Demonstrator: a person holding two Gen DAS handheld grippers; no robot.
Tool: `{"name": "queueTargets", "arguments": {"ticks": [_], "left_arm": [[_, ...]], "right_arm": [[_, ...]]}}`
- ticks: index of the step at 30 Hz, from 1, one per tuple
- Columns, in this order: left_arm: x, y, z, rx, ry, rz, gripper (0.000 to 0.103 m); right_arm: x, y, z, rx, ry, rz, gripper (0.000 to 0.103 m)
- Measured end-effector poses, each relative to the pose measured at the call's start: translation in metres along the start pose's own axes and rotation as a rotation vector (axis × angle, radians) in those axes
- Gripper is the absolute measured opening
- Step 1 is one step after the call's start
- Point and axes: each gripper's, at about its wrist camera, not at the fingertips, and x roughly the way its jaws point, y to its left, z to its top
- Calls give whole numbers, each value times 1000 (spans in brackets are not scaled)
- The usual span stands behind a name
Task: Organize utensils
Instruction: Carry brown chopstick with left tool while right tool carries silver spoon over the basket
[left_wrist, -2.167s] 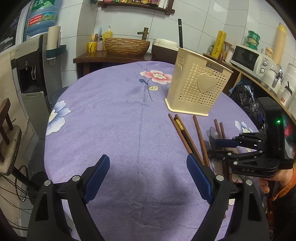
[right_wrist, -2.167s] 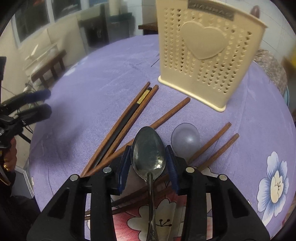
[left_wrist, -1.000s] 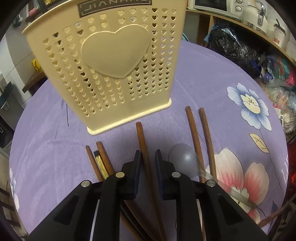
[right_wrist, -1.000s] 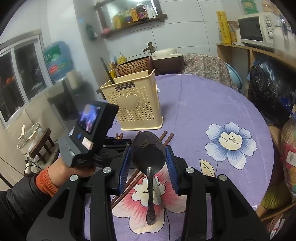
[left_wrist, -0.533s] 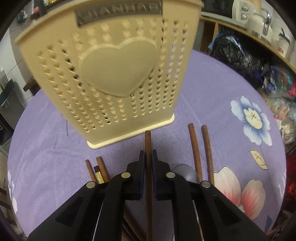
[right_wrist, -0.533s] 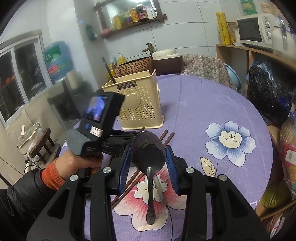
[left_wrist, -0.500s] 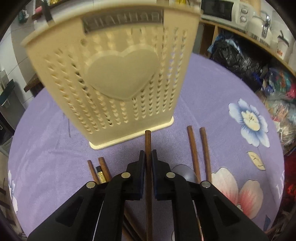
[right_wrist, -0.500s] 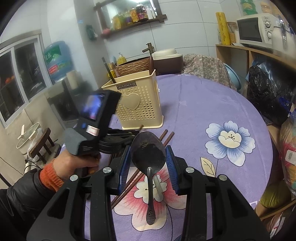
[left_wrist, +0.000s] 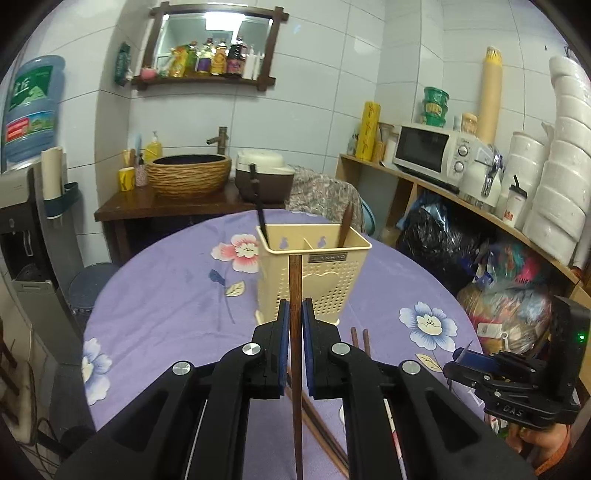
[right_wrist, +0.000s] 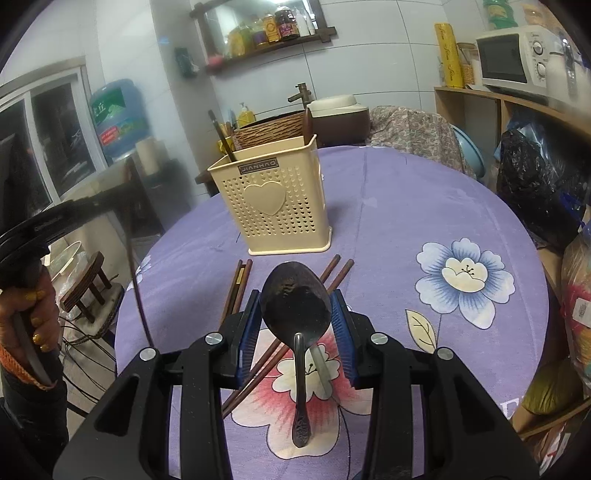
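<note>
A round table (right_wrist: 424, 206) under a purple cloth printed with flowers carries the things. A cream perforated utensil holder (right_wrist: 275, 210) stands upright near the tabletop's middle. Several brown chopsticks (right_wrist: 236, 291) lie flat on the cloth just before the holder's base, toward the near edge, some crossing.

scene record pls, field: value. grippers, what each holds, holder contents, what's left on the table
left gripper: shut on wooden chopstick, lifted, roughly upright
right gripper: shut on metal spoon, bowl between the jaws, handle hanging down
utensil holder: cream, perforated, upright on purple tablecloth
holder contents: dark utensil in one compartment, brown stick in the other
on table: loose chopsticks in front of holder
</note>
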Motion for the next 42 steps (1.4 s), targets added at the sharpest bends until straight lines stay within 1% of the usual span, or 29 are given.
{"name": "queueTargets", "arguments": {"ticks": [4,9,12,17,21,24,27,29,32,34,36,37,39,41,42], "left_arm": [[2,4,1,-20,-4,12,8],[1,18,-2,-58,-1,-5,8],[-1,20,-1,-61,-9,-6,8],[-4,24,16,-63,-31,-24,8],[-10,26,46,-61,-69,-46,8],[-15,21,85,-34,-121,-54,8],[-14,19,119,-52,-175,-69,8],[-10,16,148,-68,-219,-60,8],[5,10,176,-87,-264,-32,8],[19,5,188,-87,-282,0,8],[33,2,192,-89,-291,20,8],[44,0,192,-85,-299,53,8],[54,0,189,-86,-311,75,8],[64,-1,182,-74,-326,99,8],[65,-1,178,-68,-351,113,8]], "right_arm": [[1,8,1,-17,1,6,38],[3,11,2,-35,3,19,38],[4,14,5,-49,2,29,38],[4,17,21,-54,-13,72,38],[2,22,54,-78,-50,95,38],[-3,31,94,-113,-114,87,38],[-7,38,140,-117,-190,91,38],[-5,45,171,-127,-243,82,38],[8,52,207,-135,-302,45,38],[20,54,223,-141,-324,19,38],[39,53,235,-142,-337,-5,38],[49,51,239,-141,-336,-13,38],[72,47,240,-132,-321,-33,38],[89,39,230,-116,-321,-57,38],[94,36,226,-115,-320,-65,38]]}}
